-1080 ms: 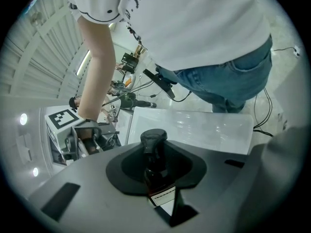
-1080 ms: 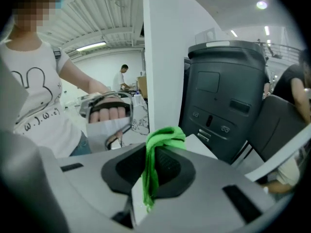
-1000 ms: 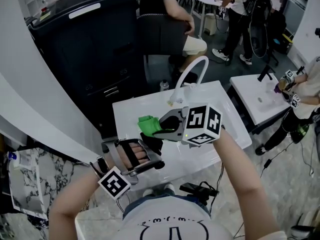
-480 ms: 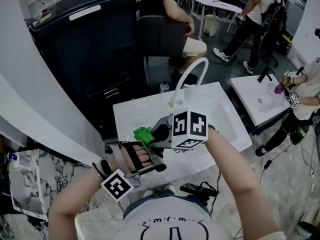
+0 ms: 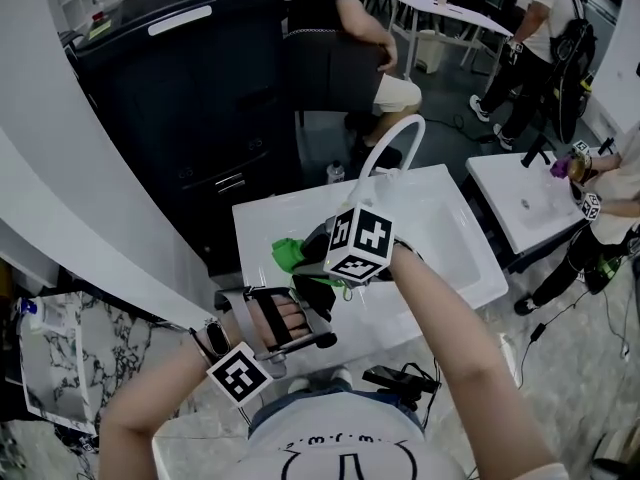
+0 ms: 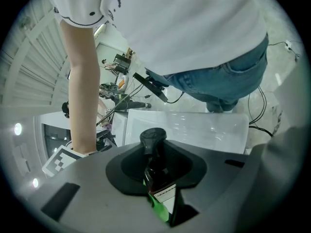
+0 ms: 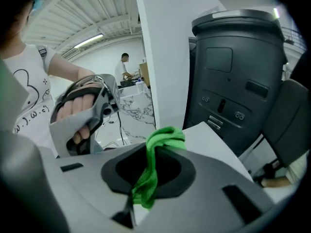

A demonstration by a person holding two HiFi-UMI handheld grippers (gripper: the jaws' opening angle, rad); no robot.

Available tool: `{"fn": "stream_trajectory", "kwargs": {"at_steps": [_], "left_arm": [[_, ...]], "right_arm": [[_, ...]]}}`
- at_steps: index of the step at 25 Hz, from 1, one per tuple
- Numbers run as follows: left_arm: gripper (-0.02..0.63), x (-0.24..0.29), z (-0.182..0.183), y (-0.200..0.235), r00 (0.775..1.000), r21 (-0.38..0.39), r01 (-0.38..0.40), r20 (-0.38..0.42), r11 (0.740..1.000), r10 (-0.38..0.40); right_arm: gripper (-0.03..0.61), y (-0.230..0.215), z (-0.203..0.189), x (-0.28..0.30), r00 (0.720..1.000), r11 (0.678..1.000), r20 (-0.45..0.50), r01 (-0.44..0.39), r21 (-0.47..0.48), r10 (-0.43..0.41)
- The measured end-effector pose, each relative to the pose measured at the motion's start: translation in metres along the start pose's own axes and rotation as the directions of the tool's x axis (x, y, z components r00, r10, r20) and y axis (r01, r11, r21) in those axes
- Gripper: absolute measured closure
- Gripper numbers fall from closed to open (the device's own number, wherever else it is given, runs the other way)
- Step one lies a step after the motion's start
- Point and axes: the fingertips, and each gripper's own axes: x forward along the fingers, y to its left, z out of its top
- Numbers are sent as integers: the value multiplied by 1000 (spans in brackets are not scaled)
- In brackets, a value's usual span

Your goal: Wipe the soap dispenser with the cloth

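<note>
1. The left gripper [image 6: 159,176] is closed on the soap dispenser [image 6: 156,165]. The dark bottle stands upright between the jaws with its pump head on top, in the lower centre of the left gripper view.
2. The right gripper [image 7: 148,181] is closed on the green cloth [image 7: 156,152]. A bunch of the cloth sticks out above the jaws, in the lower centre of the right gripper view.
3. In the head view both grippers meet in the centre of the frame, over the front left part of the white washbasin [image 5: 450,230]. The cloth is just beside the front end of the left gripper; I cannot tell if it touches the bottle.
4. A curved white faucet [image 5: 392,133] rises from the far edge of the washbasin, above the centre.
5. A dark cabinet [image 5: 190,98] fills the upper left.
</note>
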Motion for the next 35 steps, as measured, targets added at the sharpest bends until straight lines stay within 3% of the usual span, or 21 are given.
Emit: {"fn": "stream_trajectory", "kwargs": {"at_steps": [5,8,11,14,16,19,22,26,29,31,34,35], "left_arm": [[514,0,4,0,1000,-1,-10,0,1000,10],[514,0,2,-5,1000,-34,4,-8,999,-4],[514,-6,-1,-1,1000,-204,-15,17,979,19],[514,-15,-18,14,994,-428,-95,2,899,106],[514,-22,-36,23,985,-568,-155,-32,808,167],[514,-35,-61,36,961,-737,-235,-80,634,263],[515,-49,-83,46,929,-838,-292,-135,461,345],[517,-67,-107,57,884,-913,-326,-201,247,421],[518,-77,-122,66,853,-948,-309,-239,80,464],[518,-85,-132,72,821,-955,-292,-279,-54,498],[520,-101,-152,83,758,-926,-248,-369,-285,538],[520,-106,-159,86,742,-910,-226,-392,-348,544]], "right_arm": [[532,-16,-10,10,998,997,-18,60,46,-59],[532,-29,-10,4,991,987,60,113,113,-120],[532,-43,-8,-13,968,968,161,160,193,-192],[532,-50,-8,-32,937,950,245,186,253,-248],[532,-52,-11,-42,911,934,299,192,302,-284],[532,-53,-21,-54,869,903,364,187,386,-336],[532,-53,-32,-61,833,869,397,181,461,-384],[532,-46,-40,-62,806,842,421,166,513,-416],[532,-39,-42,-59,790,832,441,153,533,-427],[532,-35,-43,-56,772,821,458,141,553,-441],[532,-28,-46,-48,740,801,479,130,585,-471],[532,-25,-47,-44,729,795,485,132,592,-483]]}}
